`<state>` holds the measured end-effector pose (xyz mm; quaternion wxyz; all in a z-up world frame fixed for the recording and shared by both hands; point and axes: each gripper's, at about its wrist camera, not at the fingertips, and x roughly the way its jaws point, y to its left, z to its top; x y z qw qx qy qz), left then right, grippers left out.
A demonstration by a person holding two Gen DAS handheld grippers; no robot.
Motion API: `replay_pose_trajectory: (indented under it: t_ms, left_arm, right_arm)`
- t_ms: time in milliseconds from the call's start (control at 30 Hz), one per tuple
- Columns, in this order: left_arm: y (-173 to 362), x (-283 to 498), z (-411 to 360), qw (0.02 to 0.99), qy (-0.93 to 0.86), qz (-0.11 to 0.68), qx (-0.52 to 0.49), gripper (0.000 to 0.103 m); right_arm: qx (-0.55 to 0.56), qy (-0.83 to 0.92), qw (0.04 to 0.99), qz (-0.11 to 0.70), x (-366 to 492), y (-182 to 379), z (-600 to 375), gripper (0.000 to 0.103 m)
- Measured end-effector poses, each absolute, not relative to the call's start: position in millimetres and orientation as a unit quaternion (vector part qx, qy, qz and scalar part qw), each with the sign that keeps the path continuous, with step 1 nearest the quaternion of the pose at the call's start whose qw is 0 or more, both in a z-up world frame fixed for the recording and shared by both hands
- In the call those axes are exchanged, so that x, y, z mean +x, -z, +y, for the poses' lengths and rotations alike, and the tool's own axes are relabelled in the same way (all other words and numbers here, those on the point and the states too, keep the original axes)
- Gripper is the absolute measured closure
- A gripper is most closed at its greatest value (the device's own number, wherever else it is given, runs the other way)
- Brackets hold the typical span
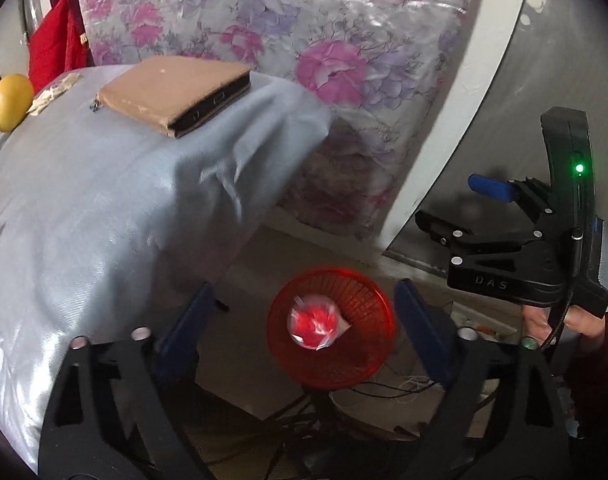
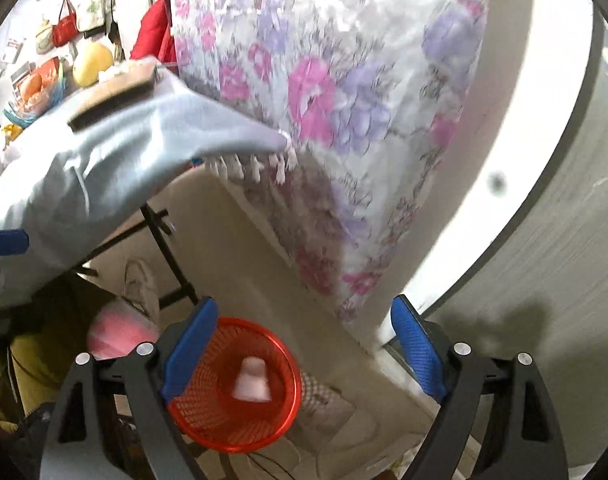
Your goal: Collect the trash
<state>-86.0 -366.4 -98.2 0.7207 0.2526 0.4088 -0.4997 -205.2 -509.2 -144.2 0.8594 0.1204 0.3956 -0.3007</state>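
A red mesh waste basket (image 1: 331, 326) stands on the floor beside the table. A crumpled clear plastic wrapper (image 1: 316, 326) is over its mouth, blurred, between my left gripper's (image 1: 304, 328) open blue fingers. In the right wrist view the basket (image 2: 234, 388) sits below my right gripper (image 2: 304, 364), which is open and empty. A small white cup-shaped piece (image 2: 251, 380) is in or above the basket, blurred. The right gripper also shows in the left wrist view (image 1: 464, 204), open, above and right of the basket.
A table under a pale blue cloth (image 1: 104, 208) holds a brown case (image 1: 172, 92) and a yellow fruit (image 1: 10, 102). A floral plastic-wrapped mattress (image 1: 304, 40) leans behind. A white door frame (image 2: 504, 160) is to the right. Cables lie on the floor.
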Motion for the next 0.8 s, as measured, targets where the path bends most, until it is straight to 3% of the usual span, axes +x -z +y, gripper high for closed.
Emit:
replay_pose_trajectory:
  t_ms: [367,800]
  left_arm:
    - [60,-43,-293,0.823,0.390,0.358,0.204,0.007]
    - [42,39,-136,0.902,0.211,0.365,0.095,0.007]
  right_arm:
    - [0.144,0.228,0.902,0.337,-187,120,-490,0.014]
    - [0.145,0.109,0.931,0.317,-121,84,-418,0.010]
